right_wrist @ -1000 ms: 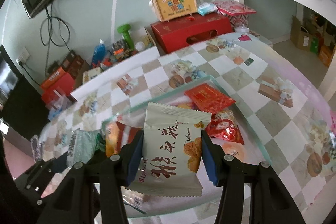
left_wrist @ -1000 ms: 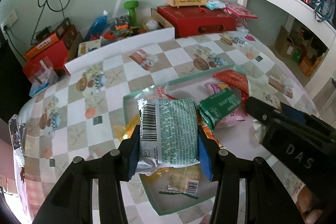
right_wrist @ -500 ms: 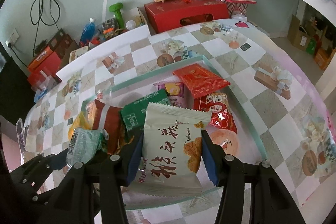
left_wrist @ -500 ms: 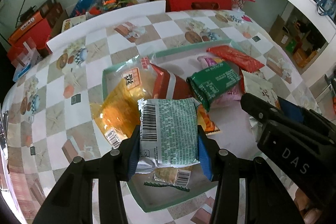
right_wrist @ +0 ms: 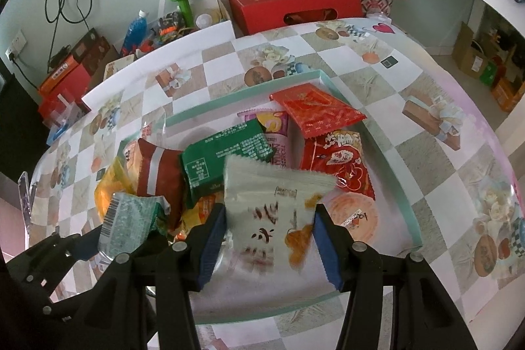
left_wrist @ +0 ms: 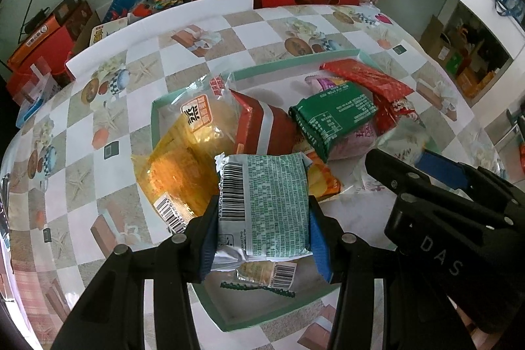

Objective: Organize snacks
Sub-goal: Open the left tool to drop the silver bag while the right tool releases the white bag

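Left fingers [left_wrist: 262, 238]: we pinch the green-and-white snack packet [left_wrist: 265, 205] by its side edges, so it hangs flat over the tray [left_wrist: 210, 300].
Right fingers [right_wrist: 269, 238]: we clamp the white snack packet [right_wrist: 272, 218] the same way, its top edge blurred.
Tray: mint-rimmed, on the checked desk [left_wrist: 82, 186], already holding the yellow bag [left_wrist: 183, 159], the green pack [left_wrist: 334, 117] and the red packets [right_wrist: 315, 110].
Why both point down: we judge we are lowering the two packets into the tray's near end.
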